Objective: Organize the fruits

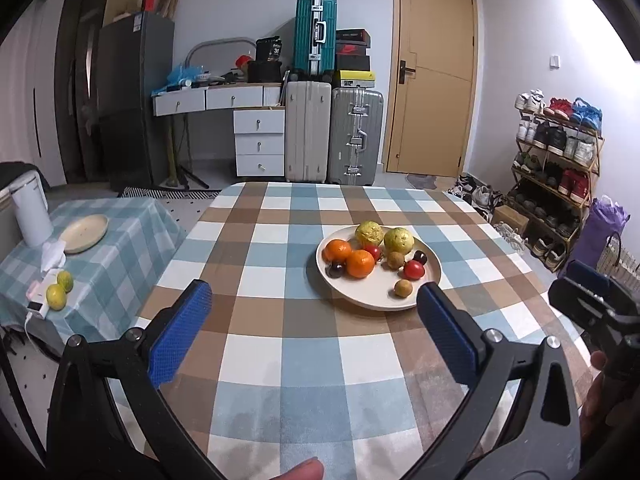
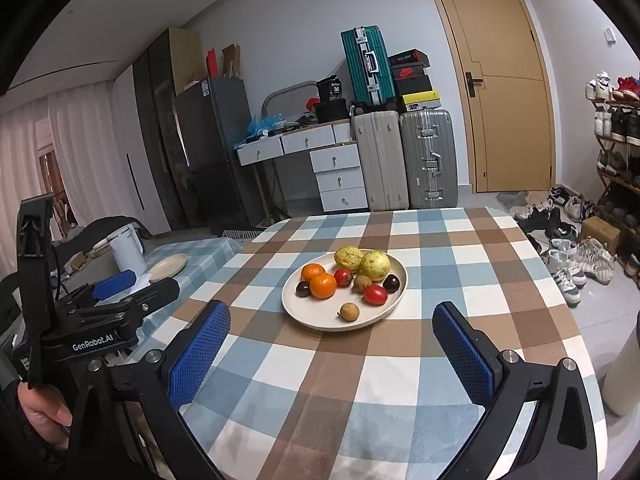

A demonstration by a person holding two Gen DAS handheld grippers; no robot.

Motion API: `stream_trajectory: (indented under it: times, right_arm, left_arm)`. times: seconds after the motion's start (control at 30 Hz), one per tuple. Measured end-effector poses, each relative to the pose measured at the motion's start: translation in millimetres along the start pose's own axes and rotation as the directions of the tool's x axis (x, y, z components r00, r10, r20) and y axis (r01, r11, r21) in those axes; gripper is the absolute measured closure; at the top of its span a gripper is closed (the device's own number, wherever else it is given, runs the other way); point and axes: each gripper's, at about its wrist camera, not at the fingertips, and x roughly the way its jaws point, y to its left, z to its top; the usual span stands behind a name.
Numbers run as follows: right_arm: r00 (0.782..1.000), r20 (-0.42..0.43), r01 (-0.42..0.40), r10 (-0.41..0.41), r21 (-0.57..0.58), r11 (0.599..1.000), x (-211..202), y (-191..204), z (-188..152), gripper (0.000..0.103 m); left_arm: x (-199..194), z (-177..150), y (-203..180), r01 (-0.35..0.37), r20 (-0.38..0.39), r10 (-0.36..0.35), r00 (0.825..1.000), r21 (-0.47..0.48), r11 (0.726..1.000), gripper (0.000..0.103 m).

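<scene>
A cream plate of fruit sits mid-table on the checked cloth. It holds two oranges, two yellow-green guavas, red tomatoes, dark plums and small brown fruits. My left gripper is open and empty, just short of the plate. My right gripper is open and empty, also short of the plate. An empty second plate lies on the low side table at left, with two green citrus fruits near it.
A white kettle, tissue and a charger stand on the side table. The right gripper shows at the left wrist view's right edge; the left gripper shows at left in the right wrist view. Suitcases, drawers, door and shoe rack lie beyond.
</scene>
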Motion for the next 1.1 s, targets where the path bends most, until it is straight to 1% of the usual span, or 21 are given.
stream_trajectory:
  times: [0.1,0.2,0.43,0.7,0.9,1.1]
  right_arm:
    - [1.0,-0.002,0.0,0.0,0.004,1.0,3.0,-0.7,1.0,0.0]
    - [1.0,-0.002,0.007,-0.007,0.004,1.0,3.7,-0.6,1.8,0.0]
    - [1.0,0.0,0.011,-0.011,0.003,1.0,2.8,-1.2,2.2,0.0]
    - [1.0,0.003,0.011,-0.011,0.002,1.0,1.8,-0.8,1.9,0.0]
    - [1.0,0.003,0.01,-0.01,-0.006,1.0,0.6,-1.9,1.1,0.0]
    - [1.0,-0.002,0.008,-0.008,-0.003,1.0,0.8,-1.4,1.9,0.0]
  left_arm:
    - [7.2,2.9,-4.9,-0.01,0.001,0.01,1.0,0.016,1.0,0.001]
    - [8.7,1.8,-7.5,0.005,0.001,-0.005,1.0,0.023,1.0,0.001]
    - [11.6,-0.2,-10.1,0.017,-0.015,-0.017,1.0,0.004,1.0,0.001]
    - [12.4,-1.9,-13.9,-0.019,-0.005,0.019,1.0,0.014,1.0,0.001]
    - [9.0,-3.2,-17.8,-0.039,0.028,0.038,0.999,0.044,0.998,0.001]
    - [8.3,-3.3,-19.4,-0.041,0.031,0.039,0.999,0.059,0.997,0.001]
